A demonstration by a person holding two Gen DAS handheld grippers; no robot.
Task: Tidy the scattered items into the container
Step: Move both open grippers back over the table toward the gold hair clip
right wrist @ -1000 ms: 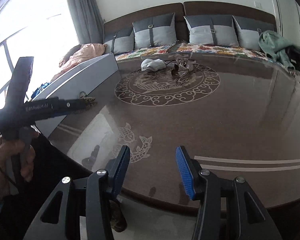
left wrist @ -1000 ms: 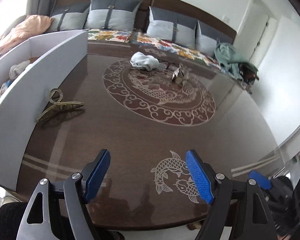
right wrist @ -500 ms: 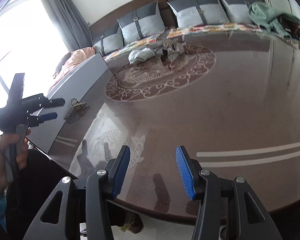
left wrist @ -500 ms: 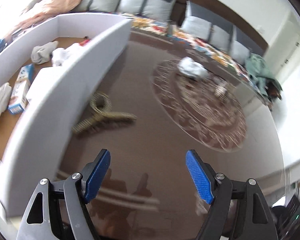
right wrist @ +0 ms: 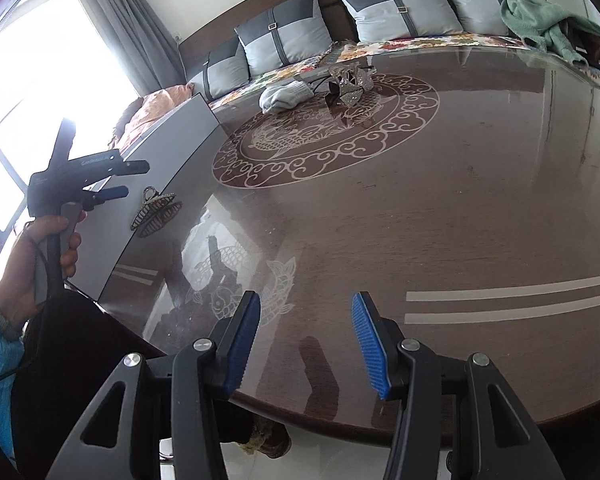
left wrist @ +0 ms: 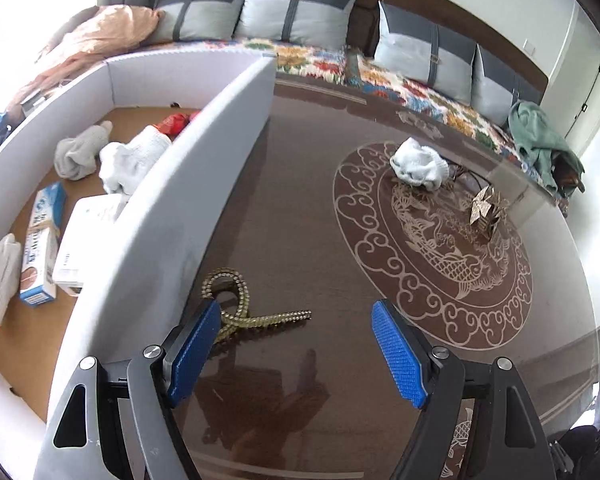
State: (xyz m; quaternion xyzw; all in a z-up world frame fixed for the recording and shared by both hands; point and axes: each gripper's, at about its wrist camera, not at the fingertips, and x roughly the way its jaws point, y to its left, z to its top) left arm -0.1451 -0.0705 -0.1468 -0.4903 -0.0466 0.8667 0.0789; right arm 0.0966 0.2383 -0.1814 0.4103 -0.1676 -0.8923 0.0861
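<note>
A gold beaded hair claw clip (left wrist: 242, 312) lies on the dark glossy table (left wrist: 300, 208), low and left of centre in the left wrist view, just beside the white outer wall of the open container (left wrist: 188, 184). The left gripper (left wrist: 296, 354) hangs just above it, jaws spread wide and holding nothing, with its left blue pad (left wrist: 194, 354) overlapping the clip's near end in the picture. Inside the container, at the left of the frame, lie gloves (left wrist: 134, 158), a blue-and-white box (left wrist: 42, 240) and a white box (left wrist: 86, 226). Toward the upper right, on the table's round fish medallion, sit a balled white sock (left wrist: 418, 164) and a second, glittery hair clip (left wrist: 486, 216). The right gripper (right wrist: 305, 346) hovers over the table's near edge at the bottom of its own view, jaws parted and empty.
</note>
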